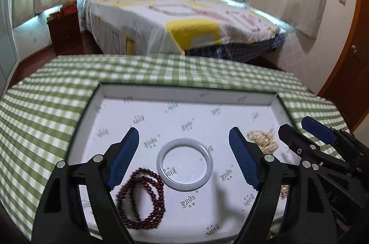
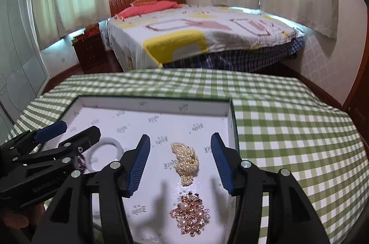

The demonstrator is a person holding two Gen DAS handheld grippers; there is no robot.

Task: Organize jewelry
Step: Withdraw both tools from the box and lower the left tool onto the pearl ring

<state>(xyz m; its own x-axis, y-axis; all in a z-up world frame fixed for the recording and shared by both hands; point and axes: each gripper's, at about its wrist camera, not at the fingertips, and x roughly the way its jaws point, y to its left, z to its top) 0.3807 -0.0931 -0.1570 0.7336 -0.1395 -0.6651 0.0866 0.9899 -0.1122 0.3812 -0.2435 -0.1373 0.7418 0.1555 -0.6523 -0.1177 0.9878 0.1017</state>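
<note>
A shallow white box (image 1: pixel 184 94) (image 2: pixel 152 103) lies on the green checked tablecloth. Inside it rest a white bangle (image 1: pixel 184 164) (image 2: pixel 105 143), a dark red bead string (image 1: pixel 144 195), a pile of cream pearls (image 1: pixel 263 140) (image 2: pixel 185 161) and a rose-gold pearl brooch (image 2: pixel 191 216). My left gripper (image 1: pixel 184 151) hovers open over the bangle, its blue pads wide apart and holding nothing. My right gripper (image 2: pixel 181 158) hangs open above the pearls, which lie free on the box floor between its pads. Each gripper shows at the edge of the other's view.
The green checked tablecloth (image 2: pixel 288 128) stretches to the right of the box and behind it. Beyond the table stand a bed (image 1: pixel 175 20) with a patterned cover, a dark wooden nightstand (image 1: pixel 64 31) and curtained windows.
</note>
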